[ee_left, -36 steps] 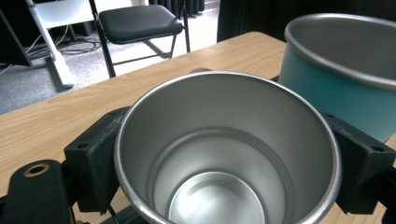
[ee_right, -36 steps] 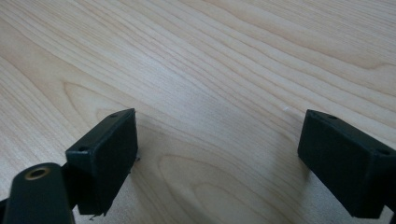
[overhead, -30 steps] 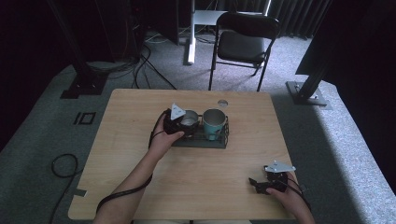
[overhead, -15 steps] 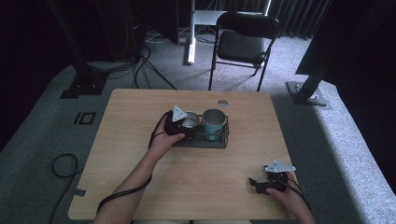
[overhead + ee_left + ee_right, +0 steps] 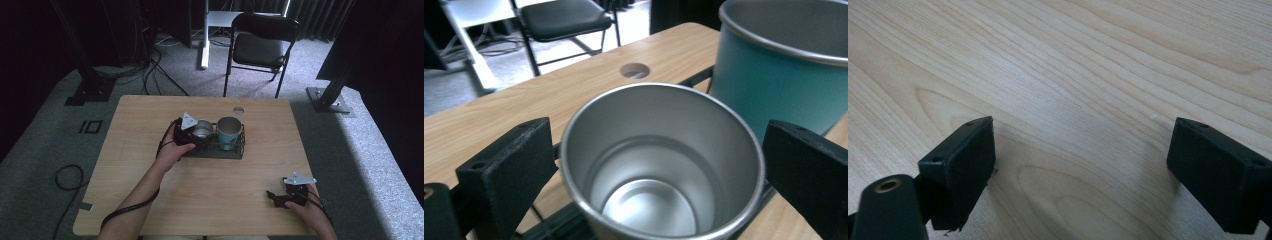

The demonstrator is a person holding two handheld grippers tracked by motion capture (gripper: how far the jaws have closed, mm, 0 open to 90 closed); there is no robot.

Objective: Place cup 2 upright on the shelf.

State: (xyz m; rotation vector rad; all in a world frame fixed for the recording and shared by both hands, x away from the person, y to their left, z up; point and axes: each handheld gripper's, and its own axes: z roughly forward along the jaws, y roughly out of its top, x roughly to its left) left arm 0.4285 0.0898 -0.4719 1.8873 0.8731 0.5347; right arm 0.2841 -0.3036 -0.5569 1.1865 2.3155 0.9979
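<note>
Little has moved over the last second: in the high view the left gripper (image 5: 196,134) has edged slightly along the steel cup (image 5: 202,129), and the right gripper (image 5: 280,198) rests where it was, low and right of centre on the table (image 5: 140,150).

That steel cup stands upright just left of the frame's middle, its long axis vertical and its open mouth pointing straight up. It sits in the left end of a black wire rack (image 5: 235,151), just beside a teal cup (image 5: 228,131), also upright and mouth up, in the right end. That makes two cups, one rack, two grippers.

In the left gripper view, the steel cup (image 5: 659,165) sits between the two black jaws, which stand wide on either side of its rim; whether either jaw touches the wall cannot be told, since the contact points fall behind the rim. The cup's lower edge is cut off by the bottom of the frame. The teal cup (image 5: 784,75) is cut off at the upper right, and only thin dark bars of the rack (image 5: 694,77) show between the cups.

In the right gripper view, the right gripper (image 5: 1080,165) stands spread wide over bare wood (image 5: 1073,65), holding nothing. The right jaw is cut off at the frame's edge.

One round hole (image 5: 238,110) lies in the tabletop above the rack, and one folding chair (image 5: 262,45) stands at the upper middle.
</note>
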